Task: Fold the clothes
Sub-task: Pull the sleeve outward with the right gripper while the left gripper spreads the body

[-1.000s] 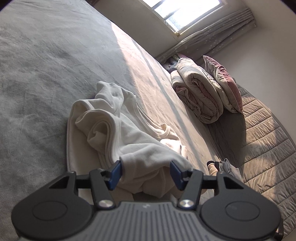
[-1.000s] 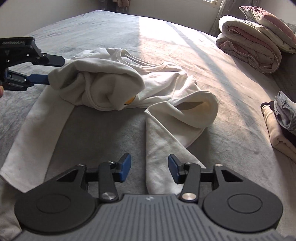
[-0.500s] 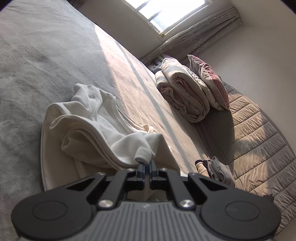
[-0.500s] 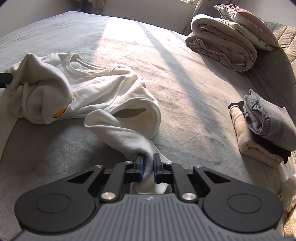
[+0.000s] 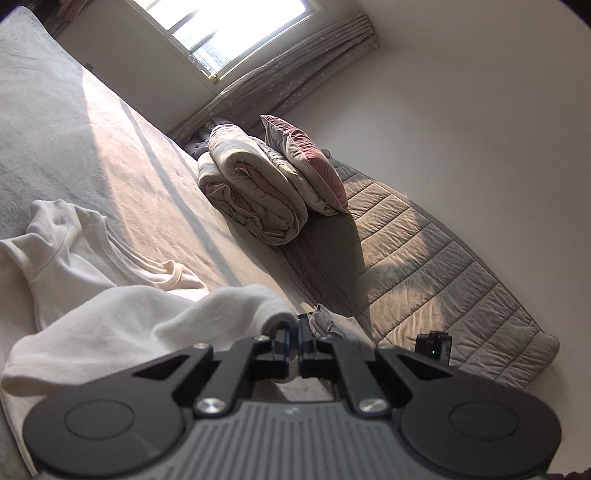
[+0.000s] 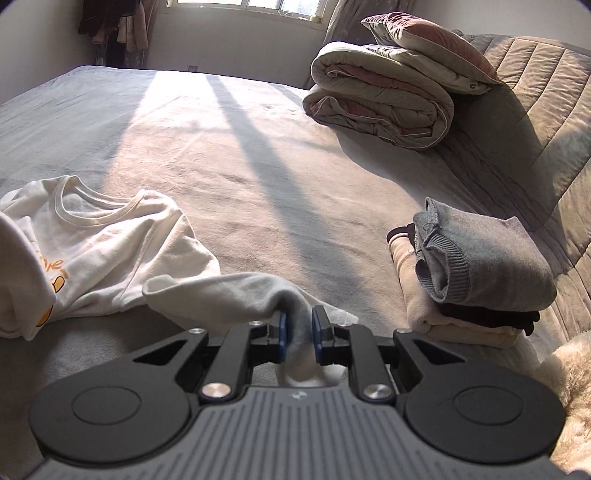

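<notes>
Both claws pinching sweatshirt [image 6: 110, 251], right claw [image 6: 297, 334] opening

I saw a cream cotton sweatshirt [image 6: 110, 236] with orange print at lower left, a folded grey knit sweater [image 6: 491, 258] at right, and a pink-and-beige rolled quilt [image 6: 384, 96] at upper right.

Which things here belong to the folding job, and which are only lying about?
Job: white T-shirt; left gripper, shut on it; right gripper, jaws opening around its fabric.

Lying about: folded clothes stack; rolled duvet; pillow.
</notes>
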A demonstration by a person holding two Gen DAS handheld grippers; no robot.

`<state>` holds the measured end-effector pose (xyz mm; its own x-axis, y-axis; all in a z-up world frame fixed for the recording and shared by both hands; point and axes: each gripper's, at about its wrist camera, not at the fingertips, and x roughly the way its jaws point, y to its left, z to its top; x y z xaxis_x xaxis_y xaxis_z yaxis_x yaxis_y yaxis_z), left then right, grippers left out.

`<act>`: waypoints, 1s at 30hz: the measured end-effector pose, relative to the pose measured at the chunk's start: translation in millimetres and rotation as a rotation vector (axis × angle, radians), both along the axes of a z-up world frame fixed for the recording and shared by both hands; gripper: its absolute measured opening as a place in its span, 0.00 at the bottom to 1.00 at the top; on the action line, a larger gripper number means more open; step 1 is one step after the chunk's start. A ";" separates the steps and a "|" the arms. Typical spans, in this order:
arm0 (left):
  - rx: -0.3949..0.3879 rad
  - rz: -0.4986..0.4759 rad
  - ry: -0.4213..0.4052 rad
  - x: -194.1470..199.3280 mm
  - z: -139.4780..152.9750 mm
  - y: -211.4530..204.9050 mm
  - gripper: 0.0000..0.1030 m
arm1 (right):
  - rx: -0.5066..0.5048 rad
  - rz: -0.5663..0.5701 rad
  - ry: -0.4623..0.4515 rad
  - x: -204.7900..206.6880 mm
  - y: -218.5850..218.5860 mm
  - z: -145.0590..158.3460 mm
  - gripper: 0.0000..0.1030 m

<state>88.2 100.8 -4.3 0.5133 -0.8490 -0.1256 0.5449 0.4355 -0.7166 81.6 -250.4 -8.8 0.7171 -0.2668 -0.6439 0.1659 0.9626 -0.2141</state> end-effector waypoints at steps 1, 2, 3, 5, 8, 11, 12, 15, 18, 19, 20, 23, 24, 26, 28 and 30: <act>-0.003 -0.028 -0.019 -4.9 3.2 -3.8 0.03 | 0.017 0.004 0.003 -2.1 1.1 0.2 0.19; -0.006 -0.044 -0.032 -9.1 5.4 -6.7 0.03 | 0.034 0.010 0.003 -5.5 3.0 1.0 0.19; -0.009 -0.064 -0.046 -14.7 7.9 -10.8 0.03 | 0.052 0.016 0.003 -9.0 4.9 1.7 0.19; -0.015 -0.108 -0.059 -25.5 11.9 -19.5 0.03 | 0.085 0.029 0.001 -16.4 8.8 3.5 0.24; 0.005 -0.167 -0.087 -45.0 19.2 -32.4 0.03 | 0.139 0.061 -0.010 -30.6 18.0 8.6 0.42; 0.051 -0.233 -0.100 -65.7 21.9 -46.6 0.03 | 0.184 0.094 -0.014 -42.7 29.2 13.0 0.42; 0.074 -0.252 -0.105 -71.7 21.6 -51.1 0.03 | 0.199 0.104 -0.012 -45.5 32.3 13.6 0.42; 0.163 -0.315 -0.076 -80.2 11.8 -61.6 0.03 | 0.247 0.137 -0.003 -54.3 42.2 14.2 0.43; 0.265 -0.374 -0.025 -86.1 -1.2 -69.0 0.06 | 0.271 0.154 0.007 -60.4 48.9 9.2 0.44; 0.300 -0.380 -0.009 -87.3 -5.5 -68.2 0.12 | 0.278 0.159 0.014 -62.5 51.6 6.2 0.44; 0.335 -0.385 0.006 -88.4 -9.7 -67.2 0.15 | 0.287 0.162 0.021 -64.2 52.7 3.0 0.44; 0.367 -0.322 0.018 -86.9 -11.4 -45.7 0.44 | 0.331 0.181 0.052 -68.9 53.9 -7.6 0.44; 0.371 -0.295 0.024 -85.5 -11.6 -37.0 0.45 | 0.349 0.190 0.064 -70.4 54.0 -11.3 0.44; 0.384 -0.222 0.056 -80.0 -14.0 -18.4 0.45 | 0.385 0.207 0.088 -73.5 54.2 -18.8 0.44; 0.421 -0.118 0.116 -71.4 -19.6 0.2 0.45 | 0.412 0.227 0.129 -75.6 57.2 -27.4 0.45; 0.490 -0.011 0.183 -63.8 -25.9 15.3 0.45 | 0.421 0.244 0.158 -77.9 60.4 -33.7 0.45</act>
<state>24.4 116.1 -30.2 0.4373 -0.6733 -0.5962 0.4358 0.7385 -0.5144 3.7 -190.1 -42.5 0.6114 0.2016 -0.7652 -0.0773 0.9776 0.1958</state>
